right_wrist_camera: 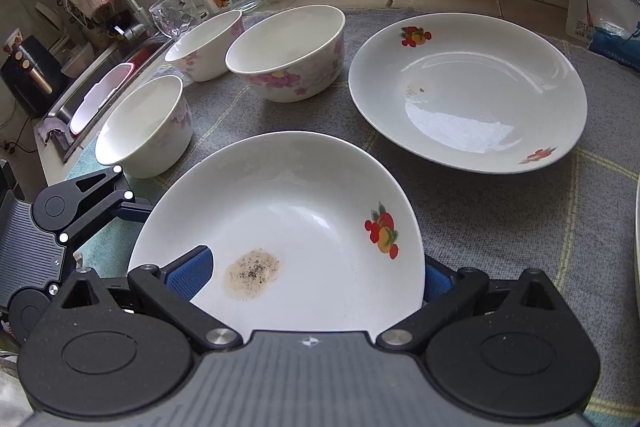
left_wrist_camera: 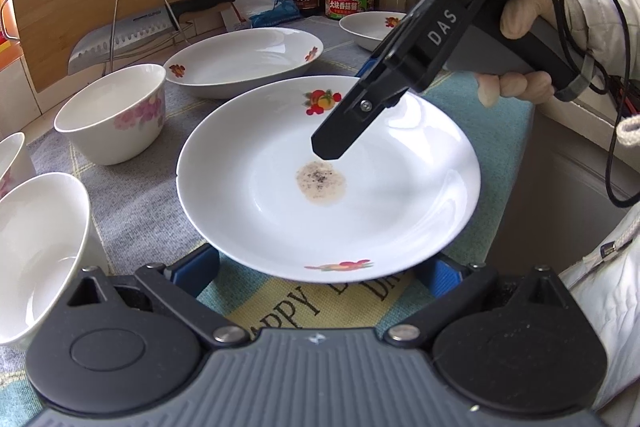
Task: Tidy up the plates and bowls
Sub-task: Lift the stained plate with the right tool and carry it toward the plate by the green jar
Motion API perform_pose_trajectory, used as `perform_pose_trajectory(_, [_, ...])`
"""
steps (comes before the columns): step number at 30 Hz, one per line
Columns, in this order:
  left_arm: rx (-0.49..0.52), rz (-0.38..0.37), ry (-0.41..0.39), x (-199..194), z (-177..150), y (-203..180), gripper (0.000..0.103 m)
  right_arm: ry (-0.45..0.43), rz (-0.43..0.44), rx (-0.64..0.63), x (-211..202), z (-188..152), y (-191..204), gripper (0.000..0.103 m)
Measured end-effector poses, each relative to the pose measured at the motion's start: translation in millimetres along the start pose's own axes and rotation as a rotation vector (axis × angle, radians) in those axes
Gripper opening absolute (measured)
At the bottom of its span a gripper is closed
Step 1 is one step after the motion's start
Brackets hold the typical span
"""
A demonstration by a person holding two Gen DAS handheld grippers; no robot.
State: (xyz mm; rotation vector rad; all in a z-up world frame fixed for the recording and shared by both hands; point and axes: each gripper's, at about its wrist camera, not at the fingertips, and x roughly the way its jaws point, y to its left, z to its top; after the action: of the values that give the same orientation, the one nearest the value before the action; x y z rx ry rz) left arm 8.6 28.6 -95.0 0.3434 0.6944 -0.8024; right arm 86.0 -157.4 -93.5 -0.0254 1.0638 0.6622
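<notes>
While the soiled plate point(left_wrist_camera: 328, 179) is held just above the cloth-covered surface point(left_wrist_camera: 132, 195), its near rim lies between the left tool's point(left_wrist_camera: 320, 273) spread fingers, its far rim in the right tool point(left_wrist_camera: 326, 149); neither grip is confirmable.

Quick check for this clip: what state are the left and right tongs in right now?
Left tongs: spread wide either side of the stained plate; contact unclear.
Right tongs: stained plate between their blue pads, tilted; grip cannot be confirmed.
</notes>
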Motion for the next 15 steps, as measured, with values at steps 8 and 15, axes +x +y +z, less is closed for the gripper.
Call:
perform_pose_trajectory(8, [0.027, -0.008, 0.003, 0, 3, 0, 0.103, 0.036, 0.038, -0.017, 5, 11, -3, 0.103])
perform_pose_trajectory(15, [0.048, -0.016, 0.005, 2, 6, 0, 0.102, 0.049, 0.065, -0.009, 5, 14, -7, 0.103])
